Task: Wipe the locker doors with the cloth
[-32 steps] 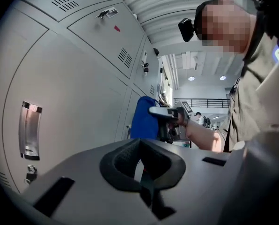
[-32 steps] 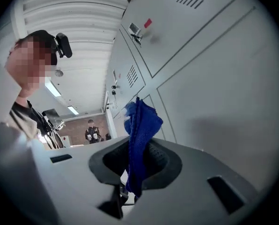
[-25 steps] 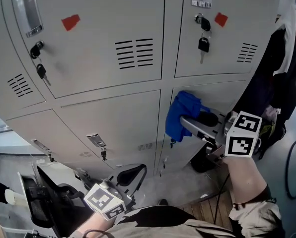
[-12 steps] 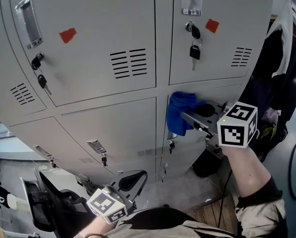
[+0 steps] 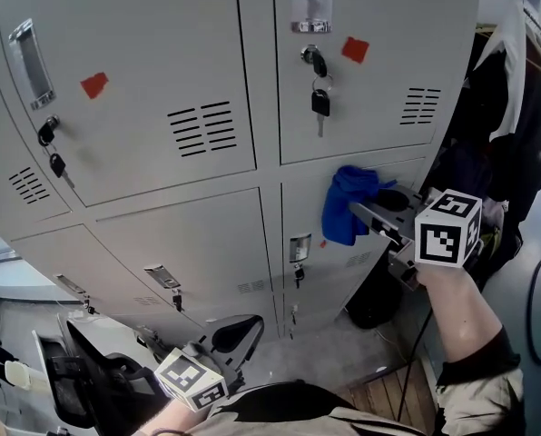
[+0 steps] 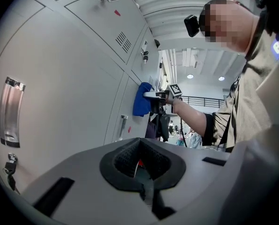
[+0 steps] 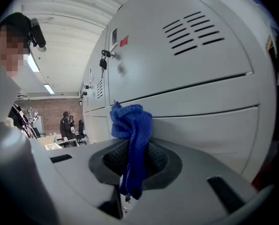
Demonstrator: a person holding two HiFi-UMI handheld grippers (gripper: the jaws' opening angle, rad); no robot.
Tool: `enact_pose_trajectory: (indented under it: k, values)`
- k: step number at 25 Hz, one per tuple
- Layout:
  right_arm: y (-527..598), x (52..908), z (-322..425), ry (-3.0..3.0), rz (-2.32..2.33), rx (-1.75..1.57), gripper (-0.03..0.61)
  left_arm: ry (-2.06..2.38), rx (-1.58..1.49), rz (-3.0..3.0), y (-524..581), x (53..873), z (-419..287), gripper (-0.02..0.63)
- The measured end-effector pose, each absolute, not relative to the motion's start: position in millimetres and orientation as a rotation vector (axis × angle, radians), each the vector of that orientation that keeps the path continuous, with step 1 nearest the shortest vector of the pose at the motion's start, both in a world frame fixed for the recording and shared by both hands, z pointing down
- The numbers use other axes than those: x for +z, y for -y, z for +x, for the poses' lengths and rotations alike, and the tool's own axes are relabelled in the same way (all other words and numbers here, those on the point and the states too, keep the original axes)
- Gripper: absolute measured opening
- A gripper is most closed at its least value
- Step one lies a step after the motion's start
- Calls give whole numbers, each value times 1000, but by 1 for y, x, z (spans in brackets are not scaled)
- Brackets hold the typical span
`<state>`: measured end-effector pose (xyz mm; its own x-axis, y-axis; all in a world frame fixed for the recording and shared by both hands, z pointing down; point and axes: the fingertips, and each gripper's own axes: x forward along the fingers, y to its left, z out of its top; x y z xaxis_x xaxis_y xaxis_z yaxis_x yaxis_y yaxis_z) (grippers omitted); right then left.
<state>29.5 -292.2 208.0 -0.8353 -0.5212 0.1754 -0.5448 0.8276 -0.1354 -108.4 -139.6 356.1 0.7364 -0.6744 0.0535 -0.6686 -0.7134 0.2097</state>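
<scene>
A grey bank of locker doors [image 5: 189, 234] fills the head view. The blue cloth [image 5: 347, 203] is pressed against the lower right door [image 5: 379, 166], just under the seam with the upper door. My right gripper [image 5: 372, 214] is shut on it, coming in from the right. In the right gripper view the cloth [image 7: 132, 125] hangs bunched out of my right gripper [image 7: 135, 162], close to that door [image 7: 209, 125]. My left gripper [image 5: 237, 329] hangs low, away from the lockers. In its own view the left gripper [image 6: 142, 165] is shut with nothing in it.
A padlock [image 5: 320, 104] hangs on the upper right door and keys [image 5: 58, 165] on the upper left one. A latch handle [image 5: 298, 248] sits left of the cloth. Dark clothes [image 5: 516, 116] hang at the right. An office chair [image 5: 89, 384] stands at bottom left.
My right gripper has slid the cloth to the right along the lower right door, uncovering the latch handle. The head view has swung right. The left gripper has stayed low.
</scene>
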Motion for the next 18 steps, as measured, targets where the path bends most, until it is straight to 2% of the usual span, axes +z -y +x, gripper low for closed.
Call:
enact_pose_trajectory:
  k: [9,18]
  values:
    - [315,211,121,2805,1036,278,54,1029,23,2736,144,355,-81,0]
    - [328,214,171,2761,1114,269,54,1018,75,2732,142,360,-63,0]
